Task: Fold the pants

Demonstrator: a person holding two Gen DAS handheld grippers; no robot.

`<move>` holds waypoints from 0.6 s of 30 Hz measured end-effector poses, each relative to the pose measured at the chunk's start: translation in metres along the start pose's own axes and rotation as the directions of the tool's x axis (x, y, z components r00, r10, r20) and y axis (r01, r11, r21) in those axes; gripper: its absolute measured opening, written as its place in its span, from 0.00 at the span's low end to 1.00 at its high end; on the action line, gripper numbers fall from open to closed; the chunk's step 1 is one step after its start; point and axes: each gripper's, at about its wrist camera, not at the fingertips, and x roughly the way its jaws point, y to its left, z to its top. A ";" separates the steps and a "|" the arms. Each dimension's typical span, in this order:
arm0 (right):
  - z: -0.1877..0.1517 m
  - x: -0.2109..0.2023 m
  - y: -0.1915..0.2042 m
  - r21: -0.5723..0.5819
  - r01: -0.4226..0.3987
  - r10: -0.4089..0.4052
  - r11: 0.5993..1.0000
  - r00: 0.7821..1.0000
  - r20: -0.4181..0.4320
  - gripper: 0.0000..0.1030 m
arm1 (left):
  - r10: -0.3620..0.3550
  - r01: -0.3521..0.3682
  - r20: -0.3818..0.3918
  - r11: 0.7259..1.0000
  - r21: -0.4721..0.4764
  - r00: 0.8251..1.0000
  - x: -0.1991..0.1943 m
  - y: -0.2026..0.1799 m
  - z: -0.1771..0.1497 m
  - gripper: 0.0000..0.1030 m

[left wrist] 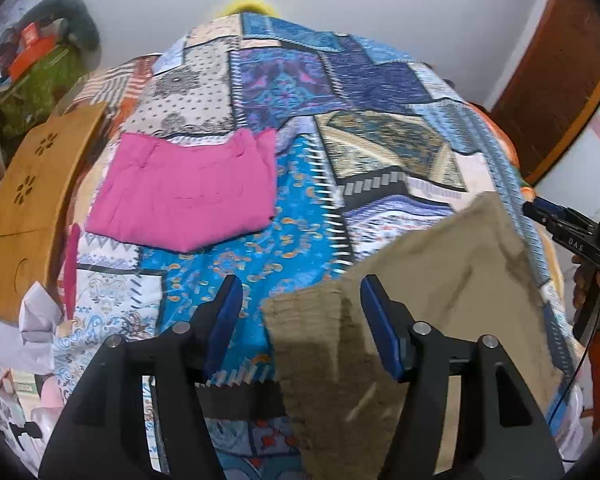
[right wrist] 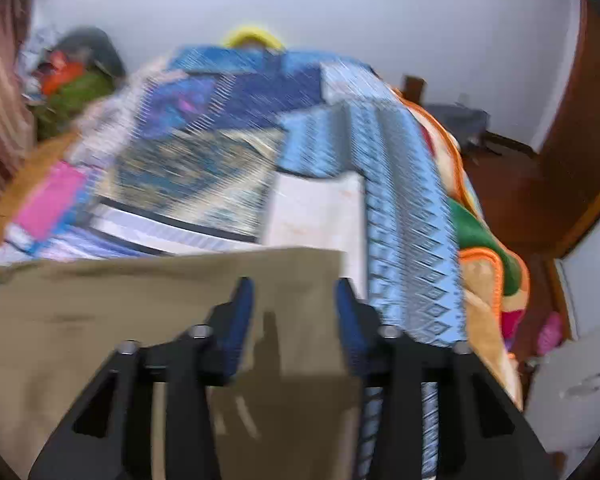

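Left wrist view: khaki pants [left wrist: 432, 276], matte woven cloth with a ribbed band along one edge, lying flat in a broad slab on the near right part of the bed. Left gripper [left wrist: 300, 312] above the band edge, jaws spread, blue pads [left wrist: 230, 316] clear of the cloth, nothing pinched. Further back on the left, pink pants [left wrist: 184, 196] folded into a neat rectangle, pocket stitching showing. Beneath both, a quilt [left wrist: 284, 92]: glossy patchwork of blue, purple, cream and gold panels, paisley and zigzag borders. At the left edge, a tan board [left wrist: 28, 200] with flower-shaped cut-outs; behind it a green heap topped with red things, too blurred to make out. At the right edge, the right gripper [left wrist: 580, 236] seen side-on, held by a hand [left wrist: 588, 288] in an orange sleeve.

Right wrist view, blurred: khaki pants [right wrist: 148, 292] spread wide across the near bed, far edge straight. Right gripper [right wrist: 296, 312] over the far right corner, jaws apart, pads not pressing the cloth. Beyond the quilt [right wrist: 404, 208], an orange-trimmed plush blanket [right wrist: 480, 272] draped down the bed's side. Plain white wall [right wrist: 340, 8], reddish-brown wood at far right.
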 end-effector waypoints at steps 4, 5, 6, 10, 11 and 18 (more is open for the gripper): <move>0.003 -0.023 0.033 -0.013 -0.145 0.145 0.989 0.989 0.009 0.57 | -0.049 0.050 -0.019 0.997 0.059 0.999 -0.003 -0.022 -0.005 0.64; 0.004 -0.025 0.043 -0.012 -0.185 0.185 0.983 0.983 0.001 0.58 | -0.053 0.055 -0.026 0.995 0.078 0.998 -0.001 -0.028 -0.006 0.64; 0.005 -0.022 0.053 -0.009 -0.225 0.225 0.974 0.974 -0.012 0.59 | -0.059 0.064 -0.041 0.993 0.104 0.997 0.002 -0.036 -0.010 0.65; -0.003 -0.005 0.089 -0.003 -0.310 0.309 0.951 0.947 -0.093 0.62 | -0.061 0.079 -0.113 0.982 0.169 0.992 0.019 -0.054 -0.024 0.66; -0.007 0.004 0.099 -0.016 -0.309 0.305 0.951 0.944 -0.124 0.62 | -0.045 0.067 -0.119 0.980 0.187 0.992 0.022 -0.056 -0.028 0.66; -0.046 0.028 0.121 -0.083 -0.315 0.284 0.945 0.921 -0.265 0.63 | 0.048 -0.024 -0.067 0.946 0.324 0.997 0.020 -0.062 -0.060 0.75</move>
